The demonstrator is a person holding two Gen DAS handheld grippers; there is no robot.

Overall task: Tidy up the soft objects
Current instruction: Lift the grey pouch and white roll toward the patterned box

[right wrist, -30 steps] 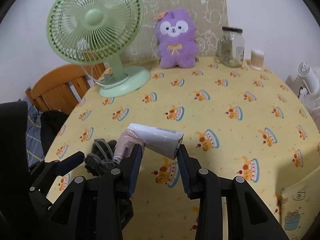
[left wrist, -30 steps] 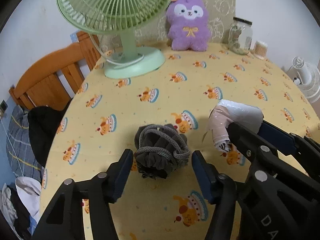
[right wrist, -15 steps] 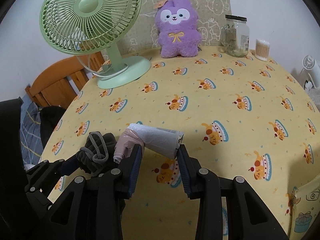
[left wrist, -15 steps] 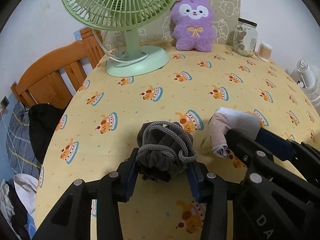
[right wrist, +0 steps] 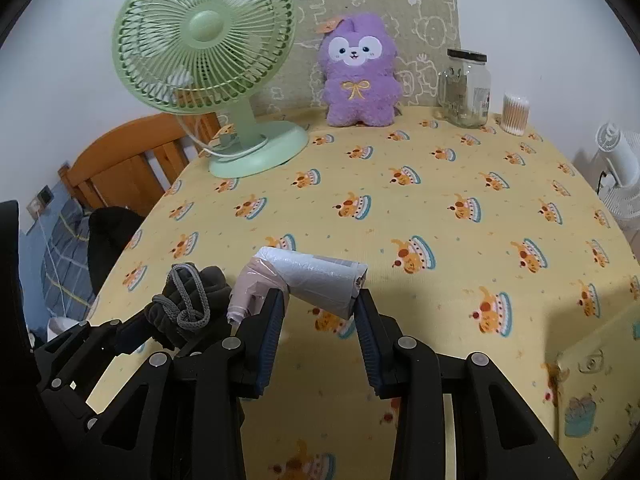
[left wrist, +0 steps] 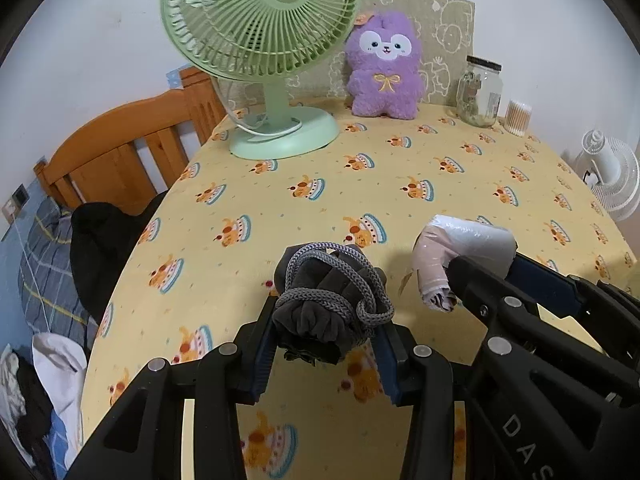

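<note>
A dark grey cloth bundle [left wrist: 324, 312] wound with a grey knitted cord sits pinched between the blue pads of my left gripper [left wrist: 326, 320], lifted off the yellow tablecloth [left wrist: 340, 208]. In the right wrist view the same grey bundle [right wrist: 188, 300] shows at lower left. My right gripper [right wrist: 318, 300] is shut on a roll of thin plastic bags [right wrist: 316, 280], white with a pink loose end, held above the cloth. That bag roll [left wrist: 464, 248] appears right of the bundle in the left wrist view. A purple plush toy [right wrist: 360, 76] sits at the table's far edge.
A green desk fan [right wrist: 208, 52] stands far left with its cord by the base. A glass jar [right wrist: 466, 88] and a tub of cotton swabs [right wrist: 515, 114] stand far right. A wooden bed frame [left wrist: 120, 160] and a dark garment [left wrist: 104, 236] lie past the table's left edge.
My left gripper moved in around the grey bundle, shut on it and lifted it. The right gripper kept its hold on the bag roll and drew back slightly.
</note>
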